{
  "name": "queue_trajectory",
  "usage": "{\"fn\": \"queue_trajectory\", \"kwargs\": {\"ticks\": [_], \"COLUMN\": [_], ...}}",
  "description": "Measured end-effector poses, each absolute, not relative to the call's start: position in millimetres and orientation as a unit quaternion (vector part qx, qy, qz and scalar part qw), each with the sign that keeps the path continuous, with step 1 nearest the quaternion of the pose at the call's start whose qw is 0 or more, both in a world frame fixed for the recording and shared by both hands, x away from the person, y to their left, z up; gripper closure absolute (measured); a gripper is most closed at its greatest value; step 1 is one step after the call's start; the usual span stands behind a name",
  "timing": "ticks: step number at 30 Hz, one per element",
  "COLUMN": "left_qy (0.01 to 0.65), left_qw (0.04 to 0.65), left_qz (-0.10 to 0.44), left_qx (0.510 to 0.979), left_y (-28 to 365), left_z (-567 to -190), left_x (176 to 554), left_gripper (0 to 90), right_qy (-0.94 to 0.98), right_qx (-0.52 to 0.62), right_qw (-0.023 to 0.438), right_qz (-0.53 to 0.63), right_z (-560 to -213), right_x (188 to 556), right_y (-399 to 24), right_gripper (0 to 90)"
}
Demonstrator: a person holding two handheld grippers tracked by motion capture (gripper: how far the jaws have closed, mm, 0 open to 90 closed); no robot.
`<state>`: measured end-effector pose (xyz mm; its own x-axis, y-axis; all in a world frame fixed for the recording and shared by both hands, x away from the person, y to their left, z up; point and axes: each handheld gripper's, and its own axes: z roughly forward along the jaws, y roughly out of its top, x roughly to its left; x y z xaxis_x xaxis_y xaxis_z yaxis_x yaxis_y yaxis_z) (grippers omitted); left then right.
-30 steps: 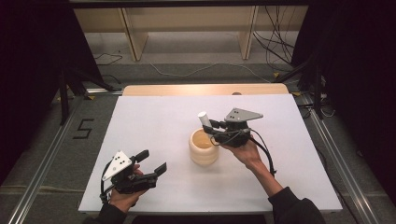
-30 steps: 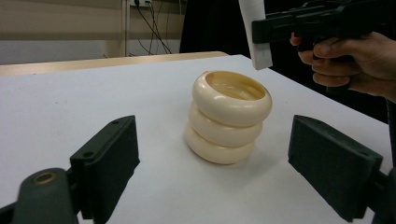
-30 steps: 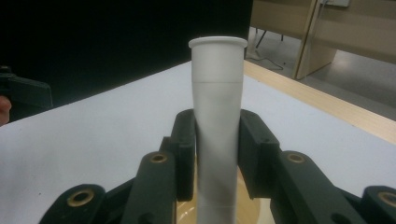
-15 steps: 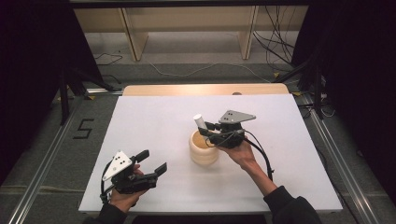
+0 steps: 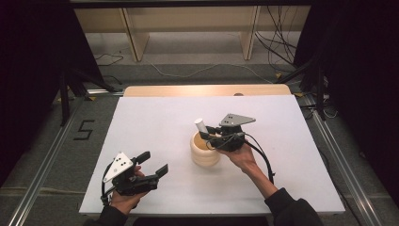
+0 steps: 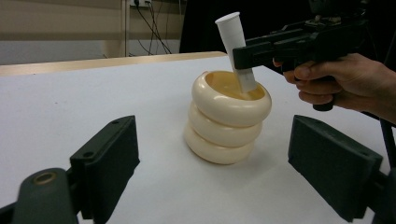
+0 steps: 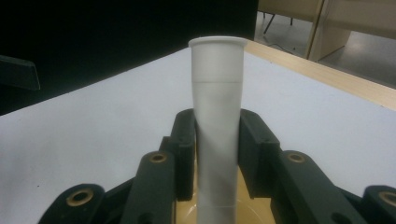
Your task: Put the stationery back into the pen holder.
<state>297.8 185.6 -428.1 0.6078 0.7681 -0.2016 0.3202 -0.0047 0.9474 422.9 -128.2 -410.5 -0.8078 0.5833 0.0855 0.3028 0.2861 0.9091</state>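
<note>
A cream ribbed holder (image 5: 204,151) shaped like three stacked rings (image 6: 227,121) stands at the middle of the white table (image 5: 155,122). My right gripper (image 5: 207,134) is shut on a white tube (image 5: 200,126) (image 6: 236,46) (image 7: 217,126), held nearly upright with its lower end inside the holder's mouth. In the right gripper view the jaws press the tube from both sides. My left gripper (image 5: 154,164) hovers open near the front left of the table, with nothing between its jaws, and points at the holder.
A wooden strip (image 5: 207,90) runs along the table's far edge. Beyond it are shelf legs (image 5: 134,37) and loose cables (image 5: 277,42) on the floor. A "5" mark (image 5: 84,129) lies left of the table. Dark curtains stand at both sides.
My right gripper has carried the white tube leftward and down, from beside the holder's rim to over its mouth, with the tip now inside. The left gripper stayed put.
</note>
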Motion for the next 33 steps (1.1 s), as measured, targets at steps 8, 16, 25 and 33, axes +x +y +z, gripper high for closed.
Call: {"fn": "queue_trajectory", "kwargs": {"ticks": [8, 16, 25, 33], "left_qy": [0.399, 0.399, 0.399, 0.399], "left_qw": [0.583, 0.583, 0.582, 0.582], "left_qz": [0.192, 0.192, 0.192, 0.192], "left_qx": [0.682, 0.681, 0.682, 0.682], "left_y": [185.8, 185.8, 185.7, 185.5], "left_z": [-427.9, -427.9, -427.9, -427.9], "left_x": [297.7, 297.7, 297.8, 297.9], "left_gripper": [15.5, 15.5, 15.5, 15.5], "right_qy": [0.795, 0.803, 0.804, 0.806], "right_qx": [0.284, 0.287, 0.298, 0.298], "right_qw": [0.131, 0.130, 0.131, 0.131], "right_qz": [0.520, 0.507, 0.498, 0.494], "right_z": [-413.8, -415.8, -411.6, -407.3], "right_x": [422.3, 421.3, 420.3, 417.1], "right_y": [-127.4, -127.2, -129.8, -130.5], "right_gripper": [68.9, 68.4, 35.3, 24.4]}}
